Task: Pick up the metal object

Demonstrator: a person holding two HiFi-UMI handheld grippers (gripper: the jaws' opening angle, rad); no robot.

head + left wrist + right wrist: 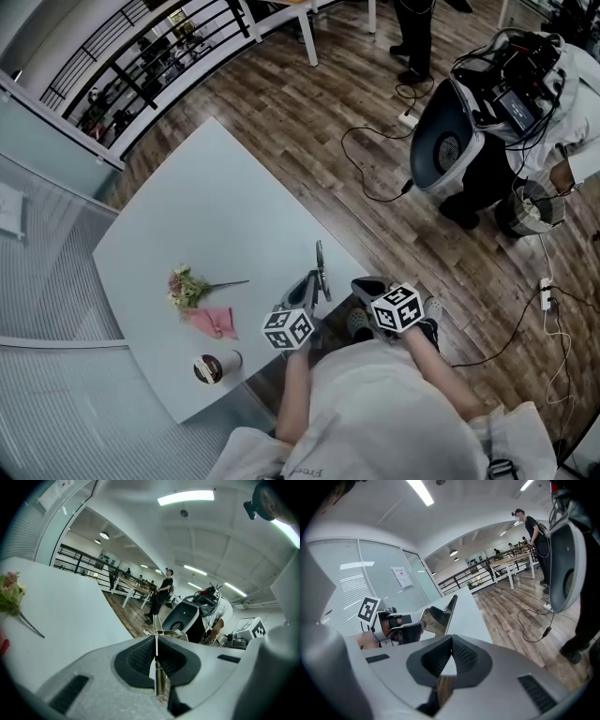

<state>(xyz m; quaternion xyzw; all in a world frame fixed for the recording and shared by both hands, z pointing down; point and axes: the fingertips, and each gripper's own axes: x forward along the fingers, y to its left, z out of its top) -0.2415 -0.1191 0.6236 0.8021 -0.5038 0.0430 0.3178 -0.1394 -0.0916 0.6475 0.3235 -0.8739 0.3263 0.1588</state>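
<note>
Closest to the head camera: person's pale shirt (375, 412), with both forearms reaching forward from it.

Left gripper (309, 289): marker cube on top, held at the near edge of the white table (216, 206). Its own view shows the left gripper (156, 651) with jaws clamped together on the metal object (160, 677), a thin shiny sheet piece seen edge-on between the dark ribbed pads (138, 658) and sticking up past them.

Metal object (320, 267): in the left gripper's grip, standing roughly upright beside the table's near edge. From the right gripper view it shows as a bent, mirror-like plate (436, 618) with a narrow tip pointing up.

Right gripper (368, 286): just beside the left one, apart from the metal object, over wooden floor (328, 122). Jaws fully together (451, 648), nothing between them.

On the table, well apart from the grippers:
- small flower sprig (186, 286)
- pink item (214, 322) just beside it, possibly folded cloth; too small to tell
- small round cup (214, 367) near the table's near corner
</note>
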